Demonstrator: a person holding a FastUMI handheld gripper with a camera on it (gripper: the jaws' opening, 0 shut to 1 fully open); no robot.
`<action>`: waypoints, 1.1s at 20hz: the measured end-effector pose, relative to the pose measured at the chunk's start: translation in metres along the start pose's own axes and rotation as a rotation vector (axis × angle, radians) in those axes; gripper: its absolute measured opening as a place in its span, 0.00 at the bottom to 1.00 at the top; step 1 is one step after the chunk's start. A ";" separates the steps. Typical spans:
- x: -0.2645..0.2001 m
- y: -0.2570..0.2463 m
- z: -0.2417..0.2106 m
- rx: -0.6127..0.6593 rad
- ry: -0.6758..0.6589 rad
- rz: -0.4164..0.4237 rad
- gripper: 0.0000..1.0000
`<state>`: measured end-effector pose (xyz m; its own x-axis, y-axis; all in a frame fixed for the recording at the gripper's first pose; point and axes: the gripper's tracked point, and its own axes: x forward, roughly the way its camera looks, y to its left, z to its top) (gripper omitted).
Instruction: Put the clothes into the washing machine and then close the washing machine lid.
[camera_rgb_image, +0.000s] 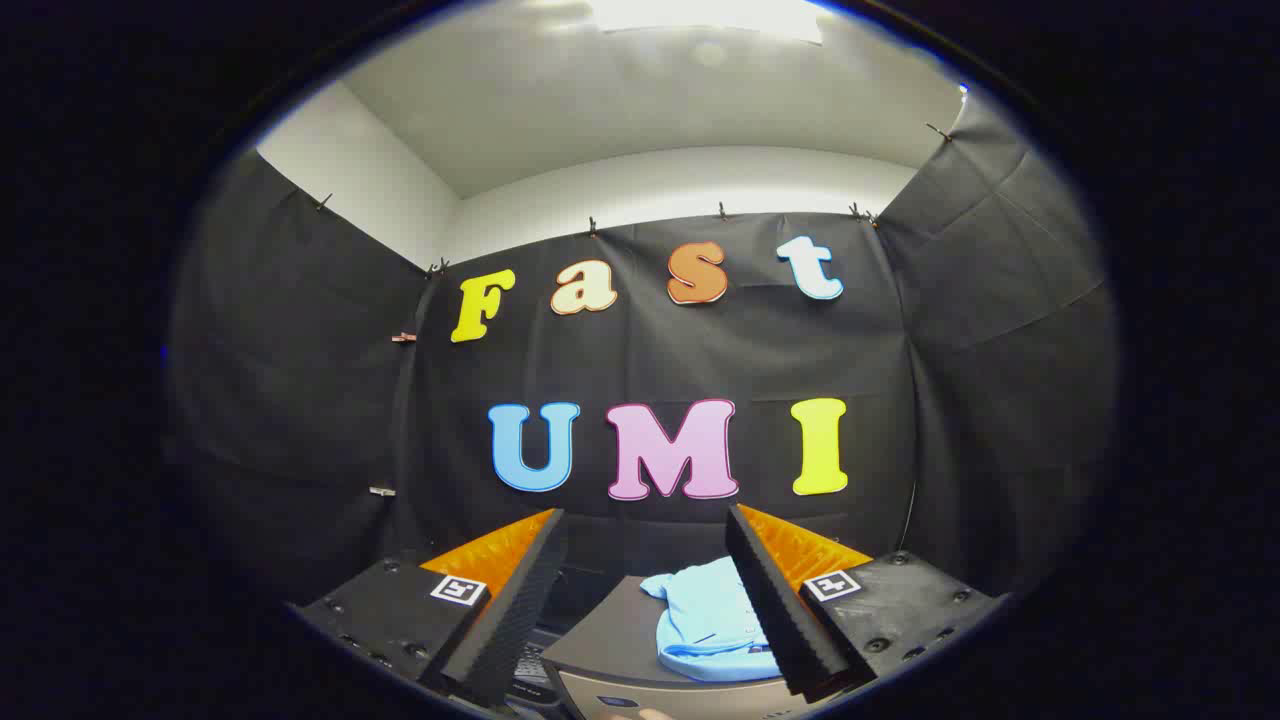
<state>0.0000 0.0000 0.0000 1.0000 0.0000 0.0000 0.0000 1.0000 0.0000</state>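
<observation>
Black-draped booth; jaws spread wide, empty, above light-blue garment (705, 620) on washing machine lid (610, 640). Soft, light, floppy; best pinched at bunched fold.

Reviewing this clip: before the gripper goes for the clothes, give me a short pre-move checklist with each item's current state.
1. Gripper fingers spread, nothing between them: ok.
2. Light blue garment in sight, lying on the grey machine top: ok.
3. Garment lined up between the fingers: not ok, it sits toward the right finger, partly hidden behind it.
4. Washing machine lid open: cannot tell.
5. Fingers close enough to grasp: cannot tell.
</observation>
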 end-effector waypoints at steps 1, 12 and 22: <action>0.001 -0.002 -0.001 0.005 0.006 -0.004 0.99; 0.007 -0.004 -0.005 -0.002 0.021 -0.004 0.99; 0.004 -0.005 -0.002 -0.012 0.017 -0.010 0.99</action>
<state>0.0041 -0.0054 -0.0015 0.9998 -0.0106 -0.0165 0.0104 0.9999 -0.0122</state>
